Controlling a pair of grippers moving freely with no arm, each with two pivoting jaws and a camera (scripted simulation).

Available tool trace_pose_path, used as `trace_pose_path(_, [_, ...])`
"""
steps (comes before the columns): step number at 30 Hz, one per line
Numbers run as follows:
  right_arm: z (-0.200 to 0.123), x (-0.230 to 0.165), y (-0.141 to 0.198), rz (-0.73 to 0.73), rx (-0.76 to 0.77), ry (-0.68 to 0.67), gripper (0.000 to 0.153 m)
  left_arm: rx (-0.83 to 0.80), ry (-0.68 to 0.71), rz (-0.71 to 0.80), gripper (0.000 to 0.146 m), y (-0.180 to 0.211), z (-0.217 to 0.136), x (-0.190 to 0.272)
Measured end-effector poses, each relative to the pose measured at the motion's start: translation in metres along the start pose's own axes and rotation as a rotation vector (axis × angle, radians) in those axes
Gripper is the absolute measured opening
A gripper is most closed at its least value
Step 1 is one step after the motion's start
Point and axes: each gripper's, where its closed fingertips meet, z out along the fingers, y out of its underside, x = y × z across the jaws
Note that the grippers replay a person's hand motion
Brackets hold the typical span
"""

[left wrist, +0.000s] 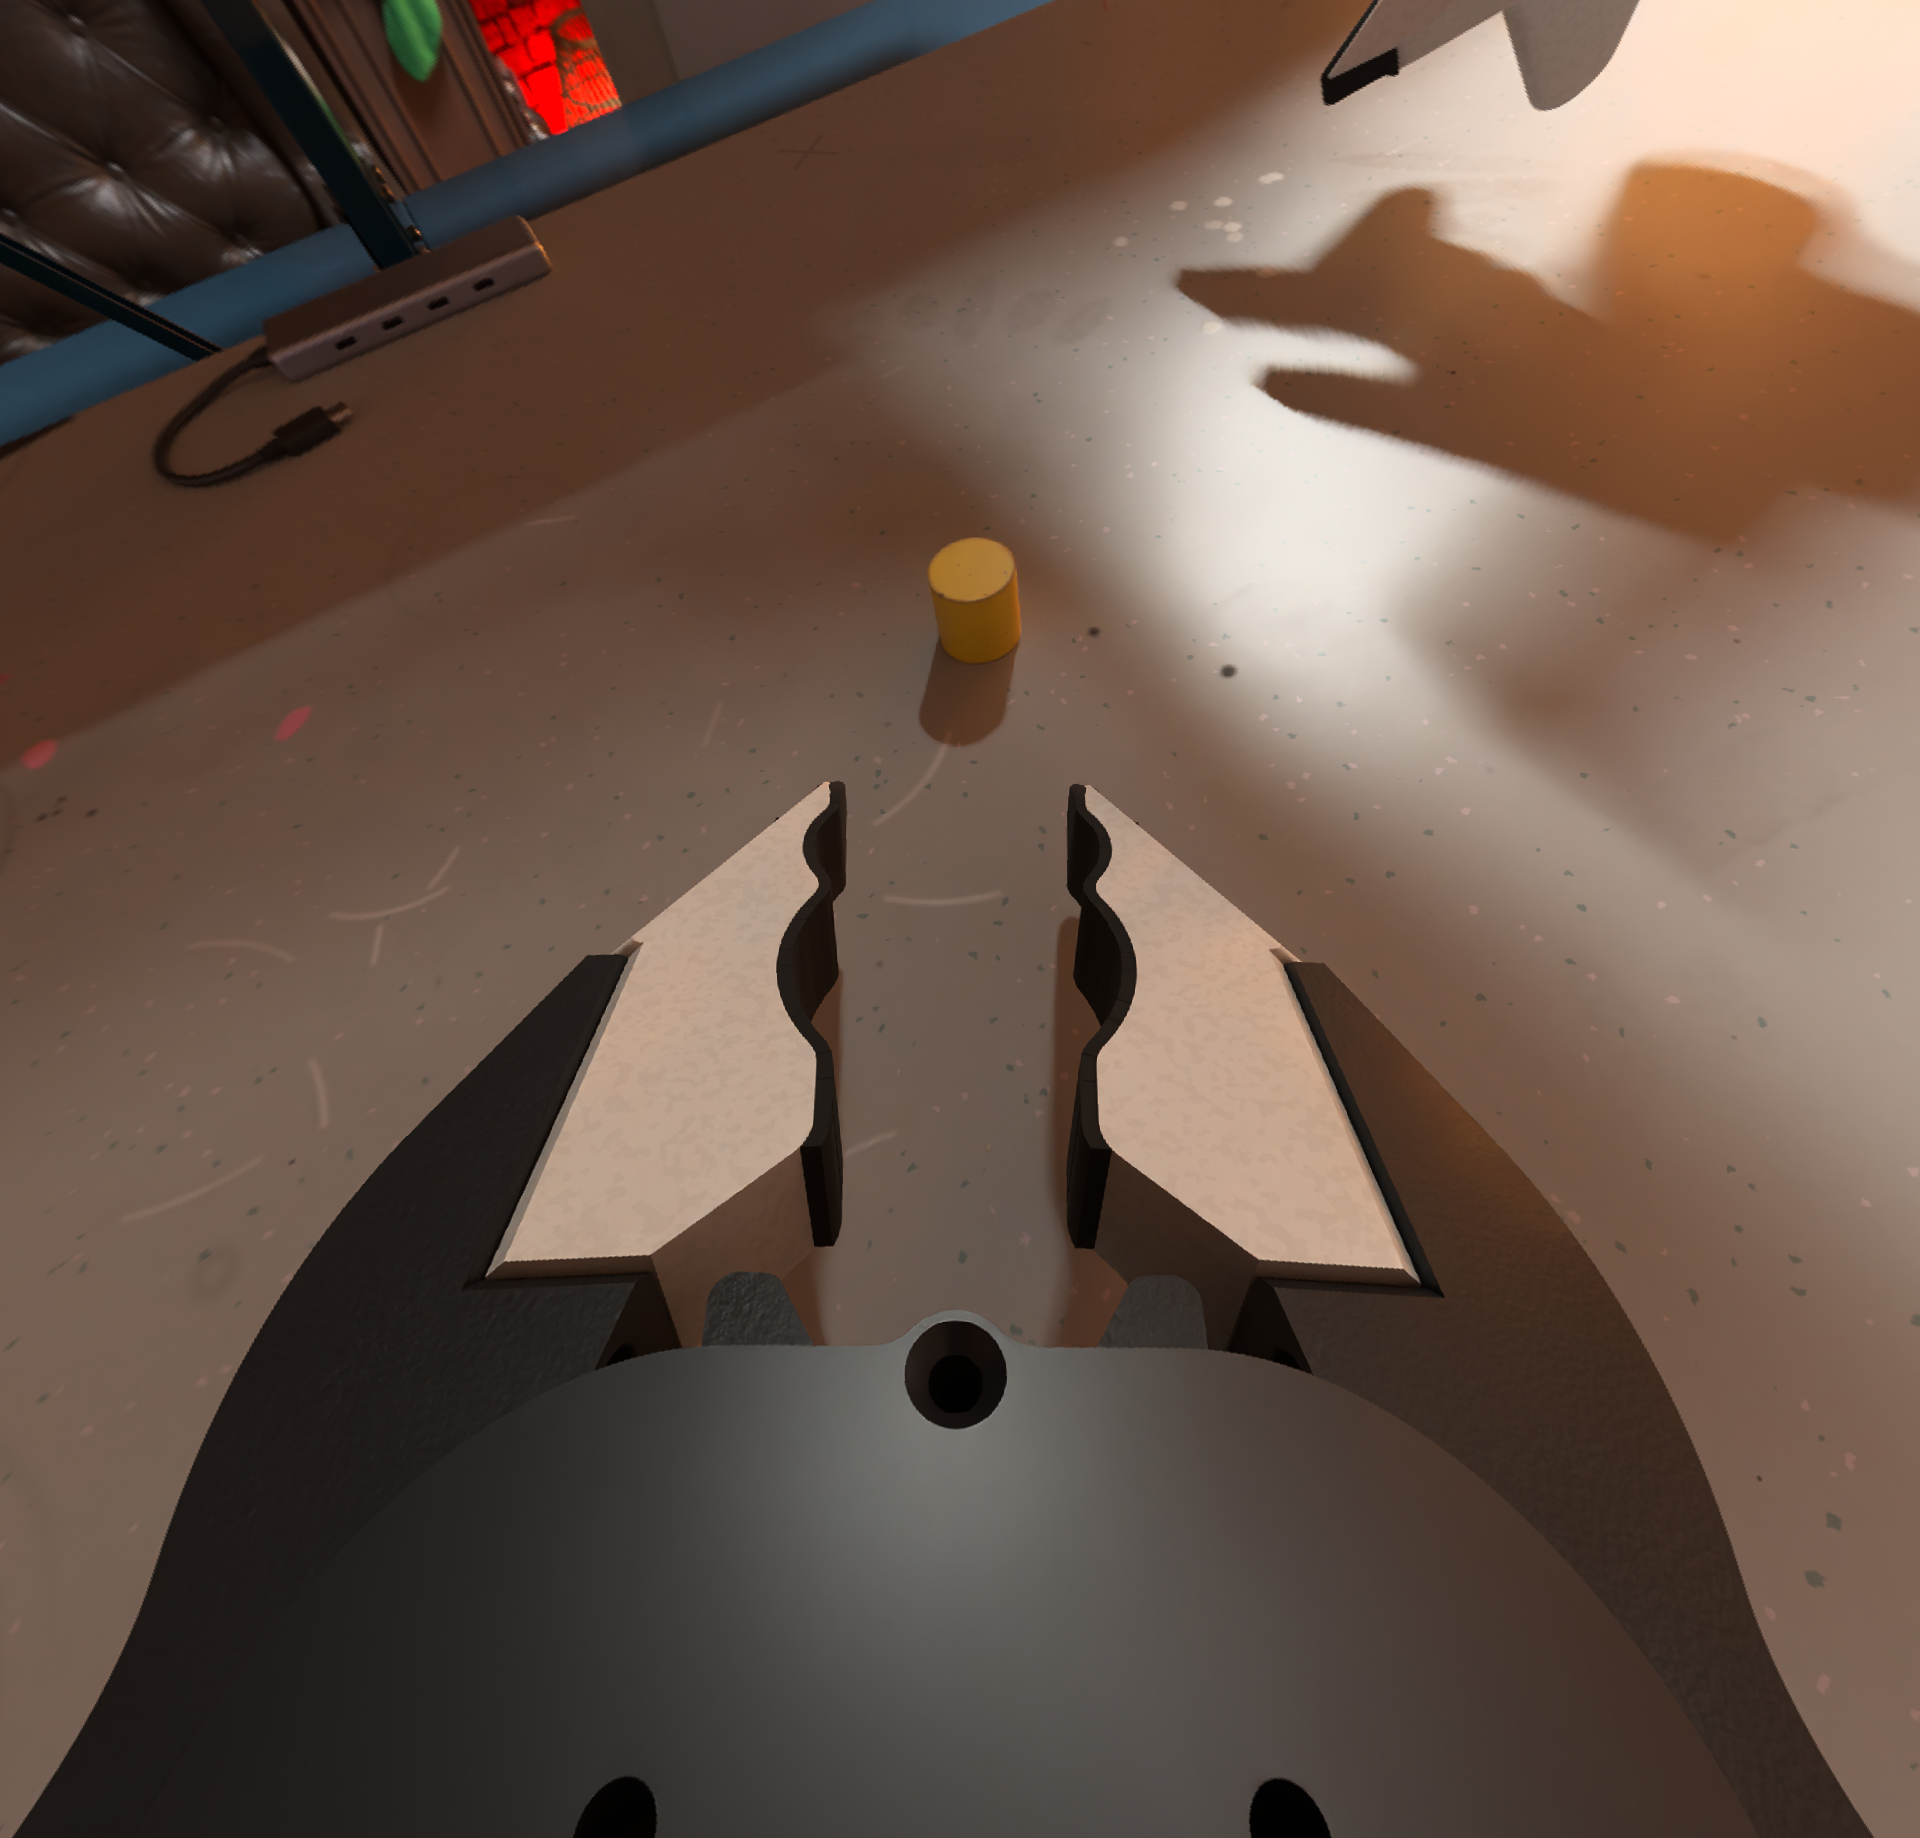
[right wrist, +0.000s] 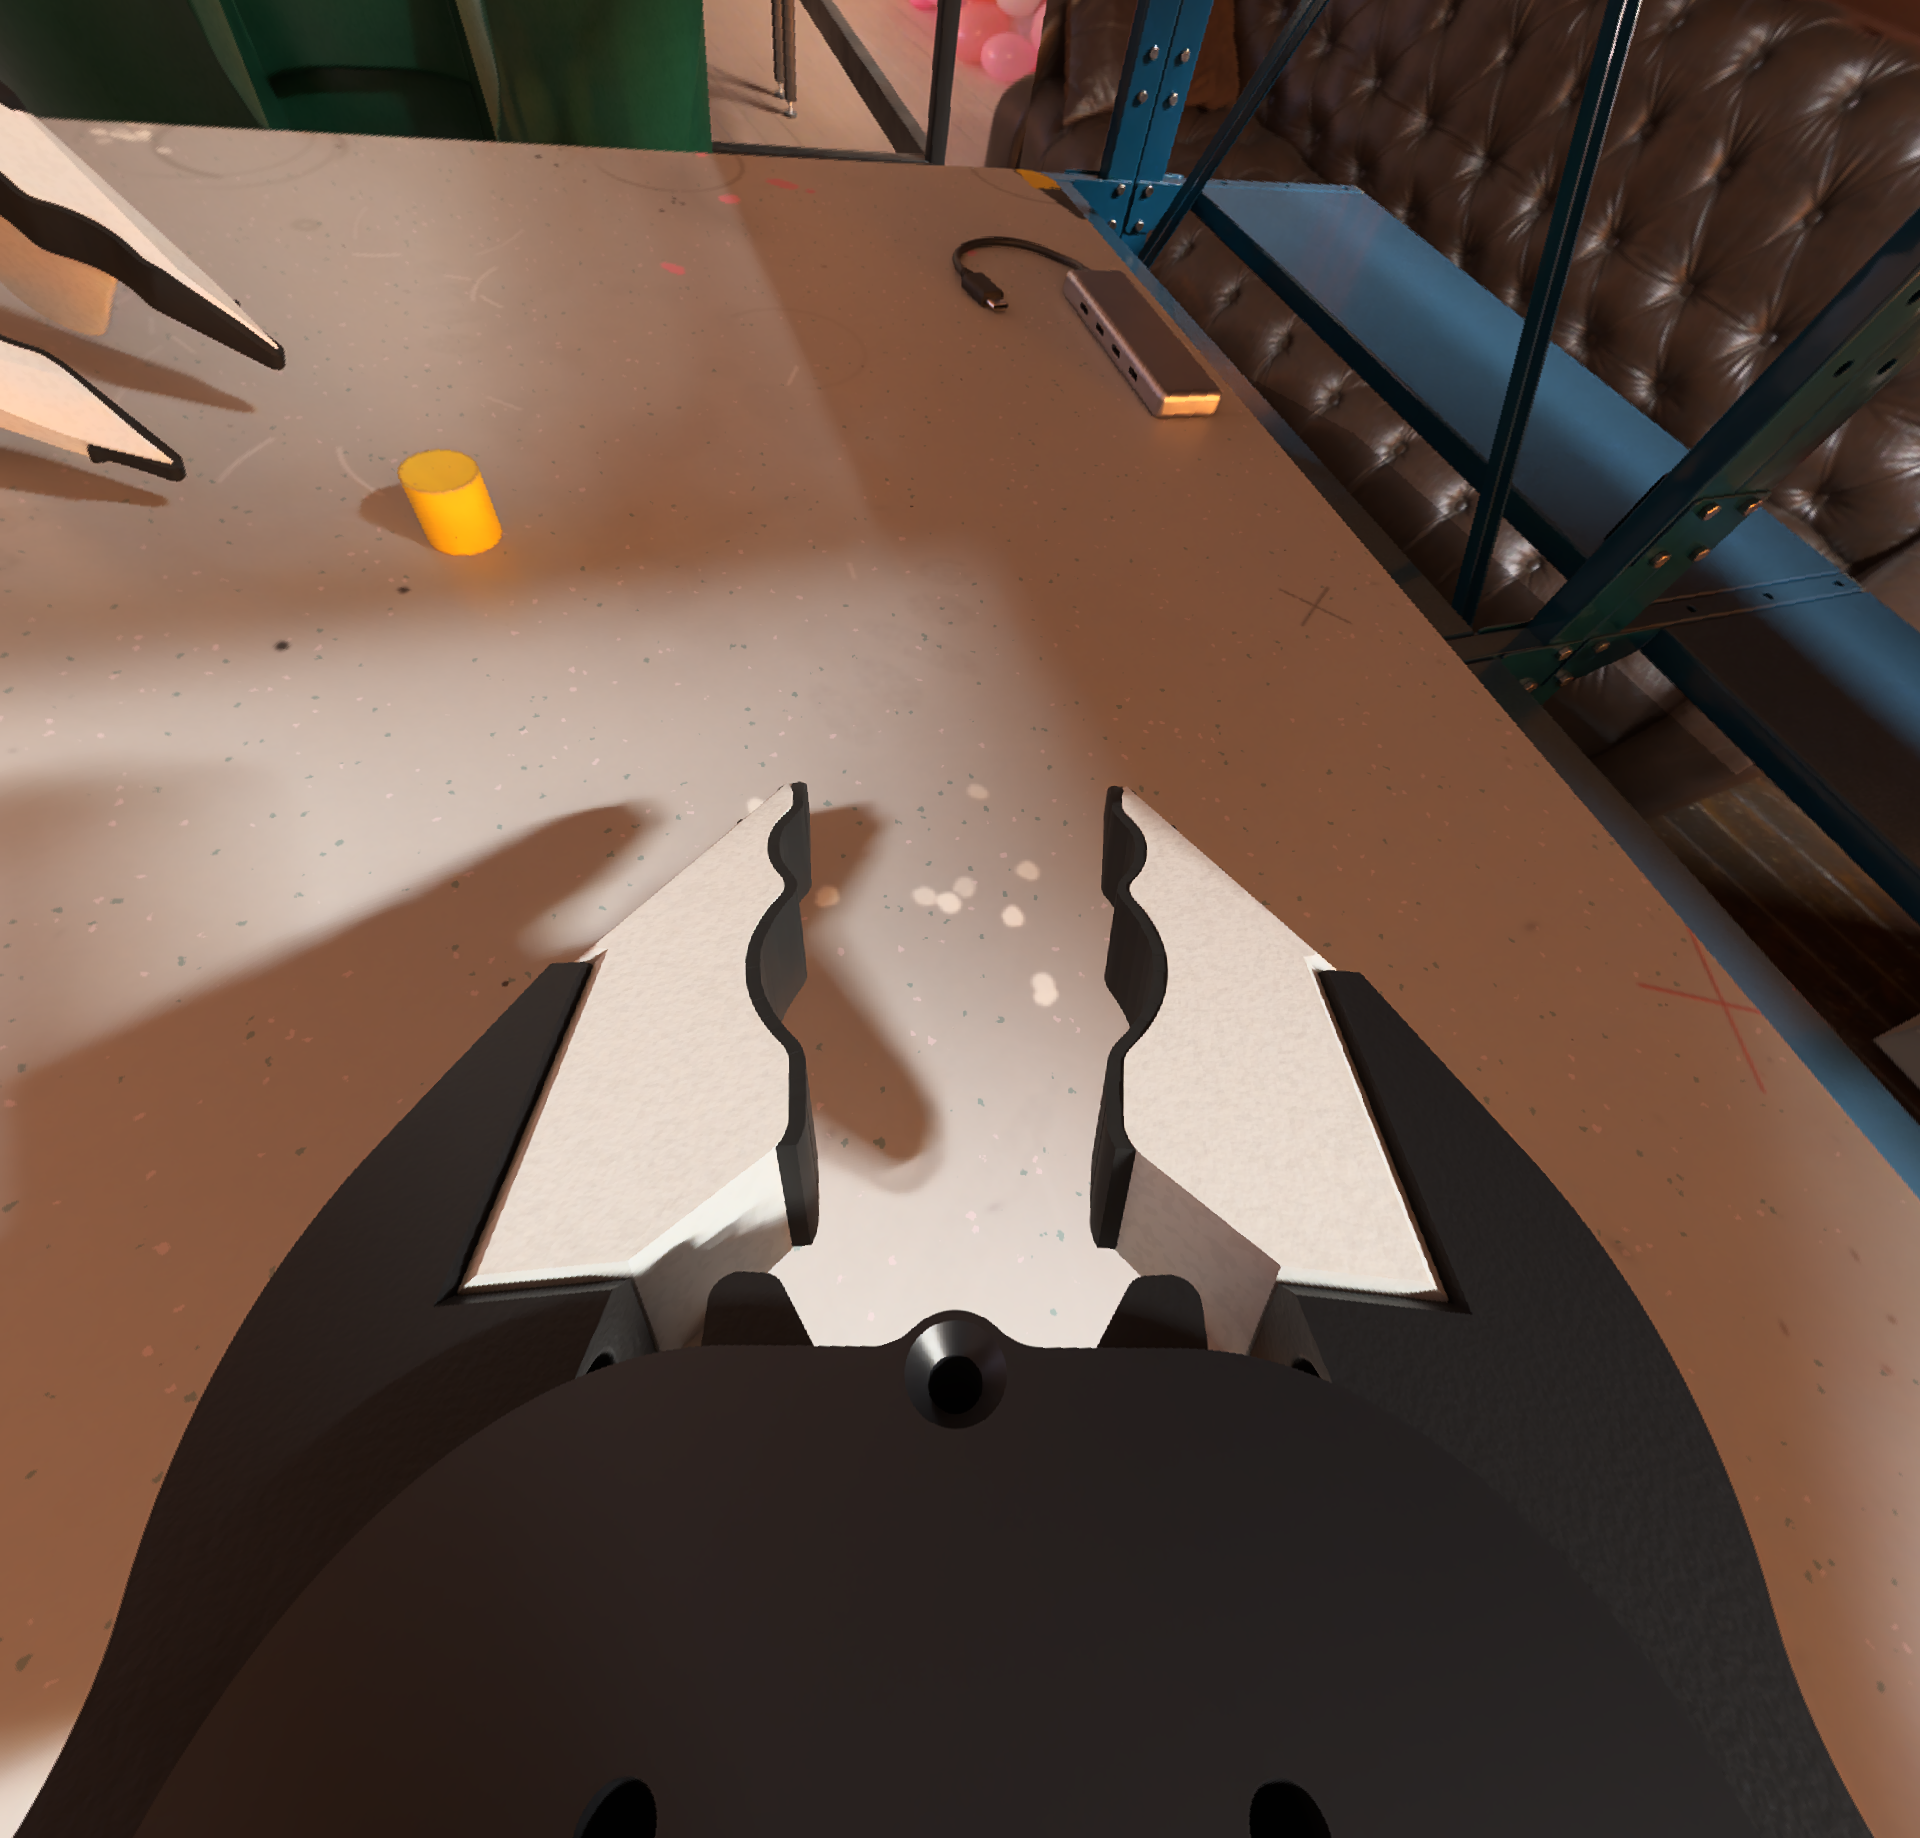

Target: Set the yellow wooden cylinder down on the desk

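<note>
The yellow wooden cylinder [left wrist: 974, 599] stands upright on the speckled desk [left wrist: 520, 957], free of both grippers. My left gripper [left wrist: 956, 796] is open and empty, a short way behind the cylinder and pointing at it. In the right wrist view the cylinder [right wrist: 450, 501] sits at the far left of the desk [right wrist: 935, 500], with the left gripper's fingertips [right wrist: 156, 458] just to its left. My right gripper [right wrist: 956, 796] is open and empty over bare desk, well away from the cylinder. It also shows at the top right of the left wrist view [left wrist: 1455, 32].
A grey USB hub with a short black cable [left wrist: 405, 308] lies near the desk's far edge; it also shows in the right wrist view [right wrist: 1138, 349]. A blue metal frame [right wrist: 1507, 354] and a dark leather sofa [right wrist: 1558, 126] stand beyond that edge.
</note>
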Motion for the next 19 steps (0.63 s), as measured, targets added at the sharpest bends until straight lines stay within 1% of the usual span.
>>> trace_pose_path(3, [-0.001, 0.002, 0.0, 0.03, 0.008, -0.01, 0.057, 0.018, -0.03, -0.021, 0.042, -0.001, -0.004, -0.006])
trace_pose_path(7, [-0.001, 0.006, -0.002, 0.066, 0.021, -0.037, 0.057, 0.073, -0.043, -0.128, 0.044, -0.007, -0.002, -0.018])
trace_pose_path(10, [0.001, 0.017, -0.006, 0.045, 0.054, -0.001, 0.057, 0.13, -0.04, -0.146, 0.044, -0.02, -0.002, -0.02])
trace_pose_path(12, [0.005, 0.027, -0.01, 0.034, 0.076, 0.028, 0.057, 0.161, -0.008, -0.116, 0.045, -0.031, -0.001, -0.016])
trace_pose_path(14, [0.013, 0.035, -0.016, 0.033, 0.096, 0.037, 0.058, 0.16, 0.07, -0.065, 0.045, -0.037, 0.002, -0.007])
trace_pose_path(16, [0.022, 0.04, -0.021, 0.013, 0.108, 0.037, 0.059, 0.137, 0.149, 0.029, 0.045, -0.037, 0.005, 0.001])
trace_pose_path(19, [0.035, 0.046, -0.028, -0.042, 0.119, 0.052, 0.06, 0.103, 0.199, 0.172, 0.046, -0.037, 0.01, 0.003])
